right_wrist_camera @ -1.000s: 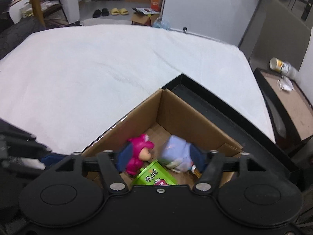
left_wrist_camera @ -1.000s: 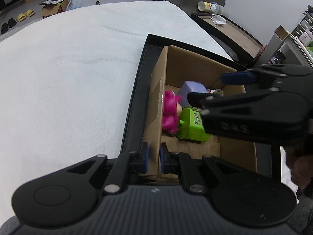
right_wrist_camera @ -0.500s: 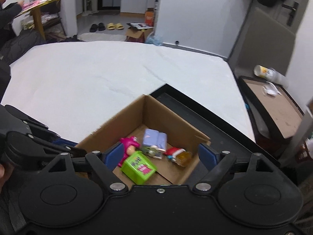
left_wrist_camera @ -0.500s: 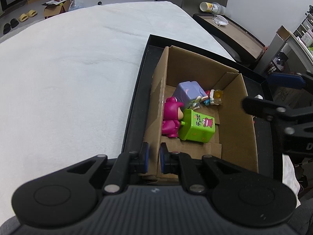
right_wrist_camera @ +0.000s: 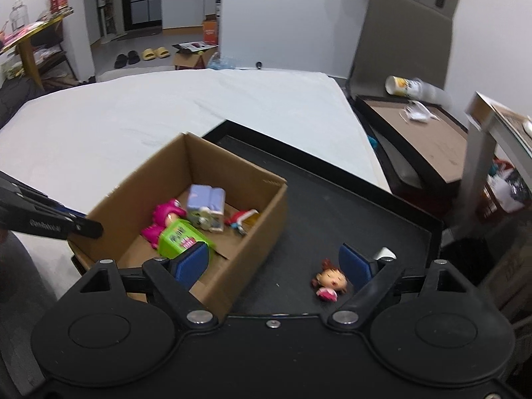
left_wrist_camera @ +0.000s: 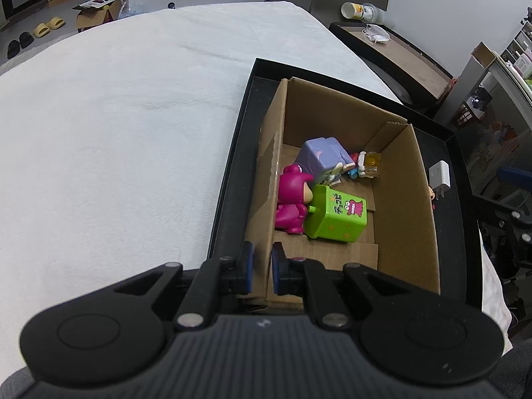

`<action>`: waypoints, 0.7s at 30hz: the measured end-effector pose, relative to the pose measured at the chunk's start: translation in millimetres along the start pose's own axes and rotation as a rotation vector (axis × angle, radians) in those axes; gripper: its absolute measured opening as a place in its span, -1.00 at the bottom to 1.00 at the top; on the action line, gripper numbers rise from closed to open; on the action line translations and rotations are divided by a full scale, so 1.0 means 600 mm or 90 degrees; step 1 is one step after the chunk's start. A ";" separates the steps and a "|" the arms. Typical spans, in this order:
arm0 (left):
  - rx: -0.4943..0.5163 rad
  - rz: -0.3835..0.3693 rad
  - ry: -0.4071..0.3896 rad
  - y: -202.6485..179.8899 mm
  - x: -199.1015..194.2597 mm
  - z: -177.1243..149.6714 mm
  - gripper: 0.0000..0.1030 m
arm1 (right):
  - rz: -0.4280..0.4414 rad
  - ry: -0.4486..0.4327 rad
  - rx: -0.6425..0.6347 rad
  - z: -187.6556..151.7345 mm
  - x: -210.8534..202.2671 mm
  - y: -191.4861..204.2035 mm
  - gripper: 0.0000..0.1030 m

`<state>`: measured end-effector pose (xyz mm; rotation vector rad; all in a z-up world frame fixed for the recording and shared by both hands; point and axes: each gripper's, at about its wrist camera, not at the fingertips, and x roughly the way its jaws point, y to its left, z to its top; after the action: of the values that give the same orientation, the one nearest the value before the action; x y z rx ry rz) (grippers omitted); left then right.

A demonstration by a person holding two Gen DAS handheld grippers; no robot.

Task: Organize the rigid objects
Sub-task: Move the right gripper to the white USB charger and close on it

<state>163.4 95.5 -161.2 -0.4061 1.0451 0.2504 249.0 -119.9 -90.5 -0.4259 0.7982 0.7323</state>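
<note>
1. Gripping the cardboard box (left_wrist_camera: pixel 399 206) wall, your left gripper (left_wrist_camera: pixel 261 267) has its jaws clamped on it.
2. Your right gripper (right_wrist_camera: pixel 274 264) hangs spread wide, empty, beside the box above the doll figure (right_wrist_camera: pixel 329 282) on the black tray (right_wrist_camera: pixel 332 199).

White bedcover (right_wrist_camera: pixel 173 113) across wide surface. White walls (right_wrist_camera: pixel 286 13). Grey floor (right_wrist_camera: pixel 139 38) beyond with black and yellow slippers (right_wrist_camera: pixel 141 56), open cardboard carton (right_wrist_camera: pixel 191 58), orange box (right_wrist_camera: pixel 210 32). Low dark side table (right_wrist_camera: pixel 422 136), brown top, tipped cup (right_wrist_camera: pixel 404 86). Wooden table (right_wrist_camera: pixel 30 46) at far left.
</note>
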 end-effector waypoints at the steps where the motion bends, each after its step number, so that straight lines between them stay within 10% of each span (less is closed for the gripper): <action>1: 0.000 0.001 0.000 0.000 0.000 0.000 -0.81 | -0.003 0.001 0.005 -0.006 -0.002 -0.005 0.66; 21: 0.010 0.014 0.001 -0.008 0.001 -0.001 -0.81 | -0.082 0.024 0.151 -0.087 0.045 -0.117 0.66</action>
<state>165.3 91.0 -160.7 -0.3804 1.0523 0.2613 287.3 -187.1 -139.4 -0.2753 0.8726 0.5040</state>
